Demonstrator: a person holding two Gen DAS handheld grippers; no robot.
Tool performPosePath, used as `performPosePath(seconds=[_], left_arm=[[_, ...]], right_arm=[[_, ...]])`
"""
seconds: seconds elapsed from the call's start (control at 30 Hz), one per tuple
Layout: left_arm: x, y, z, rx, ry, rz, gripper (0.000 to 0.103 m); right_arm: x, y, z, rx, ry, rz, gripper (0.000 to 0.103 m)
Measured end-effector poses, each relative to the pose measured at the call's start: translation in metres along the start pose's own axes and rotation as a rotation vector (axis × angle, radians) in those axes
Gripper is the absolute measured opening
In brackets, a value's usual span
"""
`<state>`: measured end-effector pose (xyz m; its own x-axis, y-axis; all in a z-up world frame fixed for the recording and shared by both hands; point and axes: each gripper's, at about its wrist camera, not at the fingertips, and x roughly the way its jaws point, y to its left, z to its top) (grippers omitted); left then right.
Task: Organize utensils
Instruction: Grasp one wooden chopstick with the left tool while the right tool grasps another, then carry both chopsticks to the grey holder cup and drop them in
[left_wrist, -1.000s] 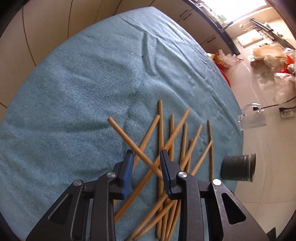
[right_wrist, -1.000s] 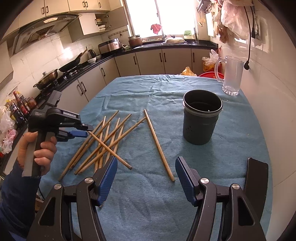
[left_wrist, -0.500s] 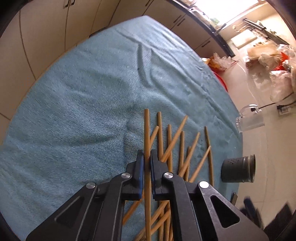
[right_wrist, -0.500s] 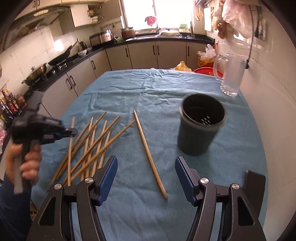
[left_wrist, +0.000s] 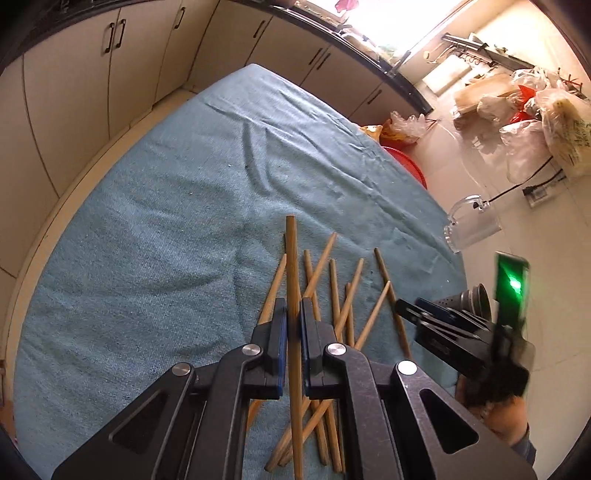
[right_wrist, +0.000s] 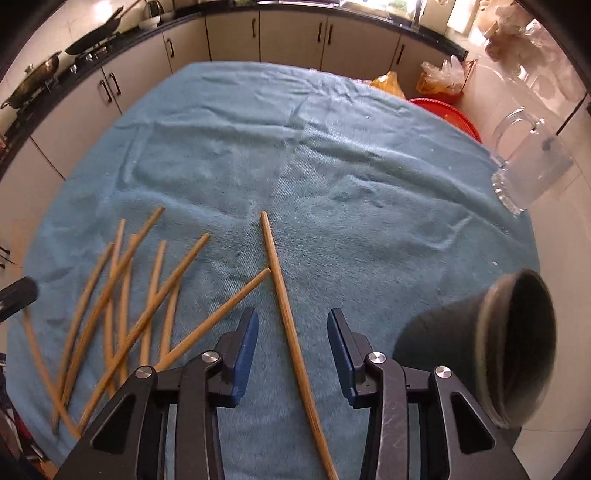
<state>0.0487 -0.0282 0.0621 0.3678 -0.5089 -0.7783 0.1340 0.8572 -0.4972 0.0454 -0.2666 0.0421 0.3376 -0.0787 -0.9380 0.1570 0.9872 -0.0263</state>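
The left gripper (left_wrist: 291, 328) is clenched on one chopstick (left_wrist: 291, 266), which runs straight out ahead between its blue pads and back under its body, lifted above the loose pile of chopsticks (left_wrist: 343, 302) lying just below and to the right of its tips on the blue cloth (left_wrist: 147, 229). The right gripper (right_wrist: 291, 347) hangs over a separate chopstick (right_wrist: 284, 295) that lies on the cloth between its fingers; its jaws have just been closing, yet the pads stand clear of the wood on both sides, so nothing is gripped there. The dark holder cup (right_wrist: 517, 350) stands just right of the right gripper, its mouth open. The step in hand looks like picking up, one stick per hand. Next, the right gripper would need to come lower and finish closing squarely on its chopstick, and then each stick would have to be tipped upright and carried over to the cup's mouth, minding the pile beside it
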Motion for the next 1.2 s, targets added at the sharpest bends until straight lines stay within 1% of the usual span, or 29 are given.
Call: performPosePath(seconds=[0.1, 0.17, 0.23, 0.3, 0.37, 0.43, 0.5, 0.57, 0.63, 0.73, 0.8, 0.93, 1.03, 1.1, 1.2], left_arm=[[0.001, 0.001, 0.001, 0.0, 0.001, -0.008, 0.006], [0.001, 0.0, 0.001, 0.004, 0.001, -0.013, 0.006], [0.002, -0.001, 0.001, 0.005, 0.0, -0.015, 0.006], [0.002, -0.002, 0.001, 0.009, 0.0, -0.021, 0.006], [0.001, -0.002, 0.0, 0.012, -0.006, -0.02, 0.006], [0.0, -0.004, 0.0, 0.018, -0.008, -0.02, 0.006], [-0.002, -0.005, -0.001, 0.022, -0.013, -0.02, 0.006], [-0.005, -0.006, -0.002, 0.033, -0.021, -0.021, 0.006], [-0.011, -0.009, -0.004, 0.042, -0.032, -0.024, 0.006], [-0.021, -0.014, -0.009, 0.056, -0.055, -0.028, 0.006], [-0.031, -0.019, -0.014, 0.072, -0.074, -0.035, 0.006], [-0.055, -0.03, -0.027, 0.105, -0.128, -0.043, 0.006], [-0.071, -0.038, -0.038, 0.126, -0.162, -0.044, 0.006], [-0.08, -0.043, -0.044, 0.136, -0.171, -0.05, 0.006], [-0.091, -0.048, -0.051, 0.151, -0.19, -0.049, 0.006]], right_arm=[[0.011, 0.001, 0.006, -0.006, 0.026, -0.009, 0.037], [0.018, 0.0, 0.01, 0.009, 0.043, 0.009, 0.033], [0.027, -0.002, 0.014, 0.021, 0.057, 0.019, 0.032], [0.03, -0.005, 0.02, 0.033, 0.049, 0.041, 0.031], [0.034, -0.008, 0.025, 0.045, 0.052, 0.074, 0.023], [0.034, -0.007, 0.028, 0.038, 0.054, 0.077, 0.01], [0.032, -0.009, 0.026, 0.063, 0.049, 0.096, 0.007], [0.028, -0.014, 0.021, 0.09, 0.036, 0.114, 0.007], [0.014, -0.018, 0.013, 0.112, -0.011, 0.14, 0.007], [-0.02, -0.02, -0.002, 0.119, -0.107, 0.147, 0.007], [-0.049, -0.022, -0.017, 0.13, -0.19, 0.182, 0.007], [-0.105, -0.024, -0.051, 0.146, -0.364, 0.218, 0.007], [-0.138, -0.023, -0.08, 0.157, -0.48, 0.223, 0.007], [-0.152, -0.023, -0.1, 0.165, -0.538, 0.216, 0.007], [-0.165, -0.028, -0.12, 0.191, -0.59, 0.215, 0.007]])
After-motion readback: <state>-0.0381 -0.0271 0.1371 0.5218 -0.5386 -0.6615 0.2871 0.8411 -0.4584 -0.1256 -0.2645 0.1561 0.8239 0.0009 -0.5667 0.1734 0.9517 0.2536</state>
